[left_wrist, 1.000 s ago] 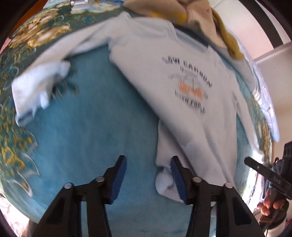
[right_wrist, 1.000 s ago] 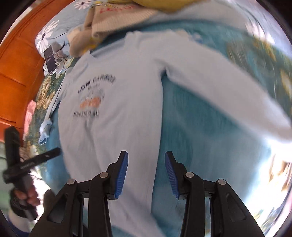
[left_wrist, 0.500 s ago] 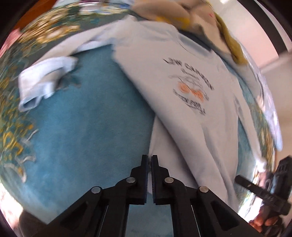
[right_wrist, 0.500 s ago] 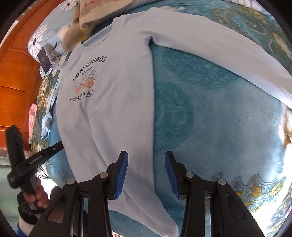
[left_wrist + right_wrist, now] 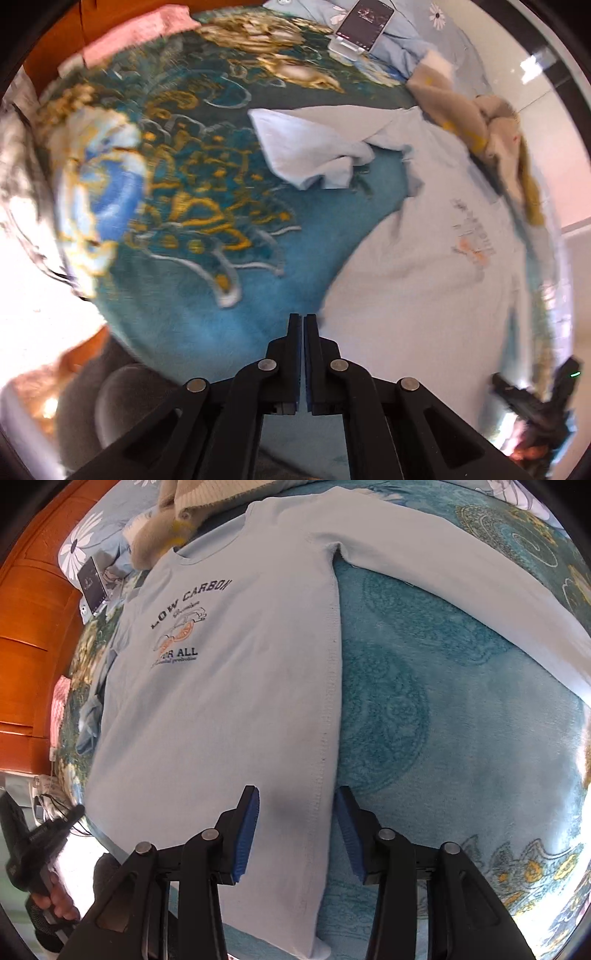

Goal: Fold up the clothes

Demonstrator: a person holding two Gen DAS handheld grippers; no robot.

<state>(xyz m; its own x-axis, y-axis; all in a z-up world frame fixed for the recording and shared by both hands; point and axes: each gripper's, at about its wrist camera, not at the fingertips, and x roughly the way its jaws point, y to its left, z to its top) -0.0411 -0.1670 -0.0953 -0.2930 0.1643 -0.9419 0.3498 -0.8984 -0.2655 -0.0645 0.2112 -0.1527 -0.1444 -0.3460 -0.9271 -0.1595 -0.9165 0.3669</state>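
Your left gripper (image 5: 303, 325) was fully closed, seemingly empty, beside the pale blue shirt (image 5: 229, 709) spread on the teal blanket (image 5: 424, 720); your right gripper (image 5: 295, 812) was closing astride its side seam

Left wrist view: steeply downward past its gripper (image 5: 303, 321), close above the blanket (image 5: 177, 288). Right wrist view: likewise, over its gripper (image 5: 295, 812). Both share the printed shirt (image 5: 221, 701).

Black left claw (image 5: 303, 325) and right claw (image 5: 295, 812), blue ribbed pads (image 5: 246, 834), silver rivets.
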